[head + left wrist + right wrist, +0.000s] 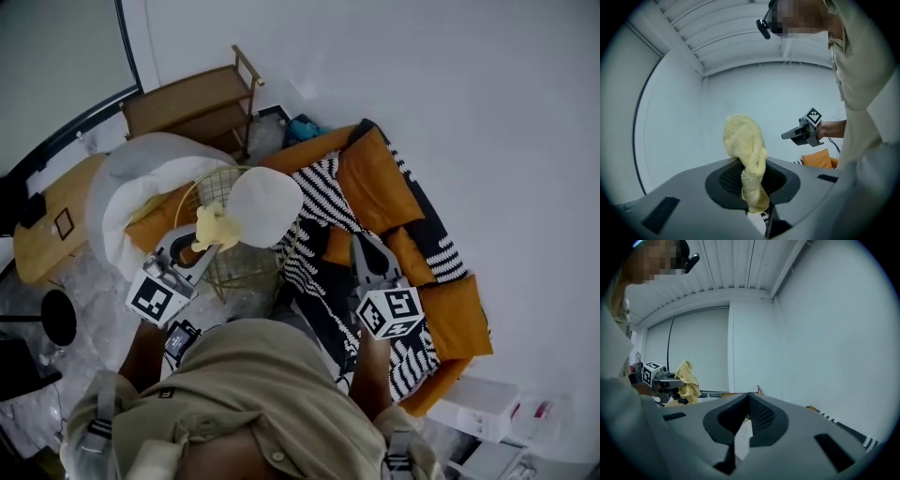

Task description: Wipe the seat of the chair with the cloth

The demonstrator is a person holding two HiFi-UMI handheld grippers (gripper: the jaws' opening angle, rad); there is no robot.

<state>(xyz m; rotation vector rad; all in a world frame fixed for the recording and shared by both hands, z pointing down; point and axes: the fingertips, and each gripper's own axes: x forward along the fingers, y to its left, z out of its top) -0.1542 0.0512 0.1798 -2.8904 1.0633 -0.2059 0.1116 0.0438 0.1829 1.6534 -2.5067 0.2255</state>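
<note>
A yellow cloth (pixel 214 228) hangs bunched from my left gripper (pixel 202 246), which is shut on it. The left gripper view shows the cloth (pixel 746 154) pinched between the jaws and sticking up above them. It hangs just left of the chair's round white seat (pixel 265 206), which rests on a gold wire frame (pixel 230 262). My right gripper (pixel 362 244) is to the right of the chair, over the striped blanket, with its jaws together and nothing in them. In the right gripper view the cloth (pixel 687 379) shows at far left, and the seat is out of view.
An orange sofa (pixel 375 178) with a black-and-white striped blanket (pixel 323 197) lies right of the chair. A grey-white beanbag (pixel 141 178), a wooden table (pixel 56 220) and a wooden shelf (pixel 192 103) stand to the left and behind. White boxes (pixel 487 403) sit at lower right.
</note>
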